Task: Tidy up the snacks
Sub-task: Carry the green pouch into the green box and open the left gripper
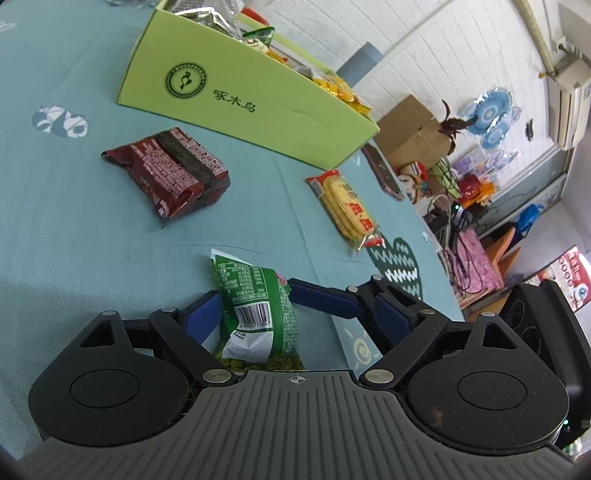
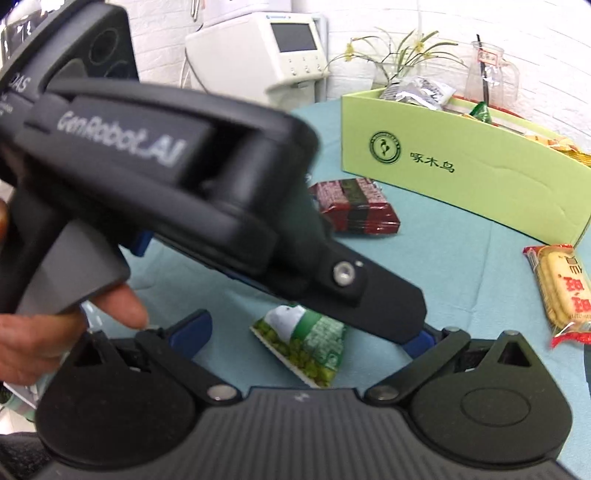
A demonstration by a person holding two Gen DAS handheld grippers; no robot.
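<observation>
Between left gripper [image 1: 295, 314] fingers — green pea packet [image 1: 258, 314] lengthwise

I see a white brick-pattern wall [image 2: 535, 22] behind the teal-clothed table [image 1: 74, 229], a white machine with a small screen [image 2: 280, 48] past its far edge, and cardboard boxes [image 1: 413, 129] amid clutter off its right edge.

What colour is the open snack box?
Light green box with dark green logo, clearest in the left wrist view.

Left gripper [image 2: 417, 332] across right gripper's [image 2: 306, 332] path
</observation>
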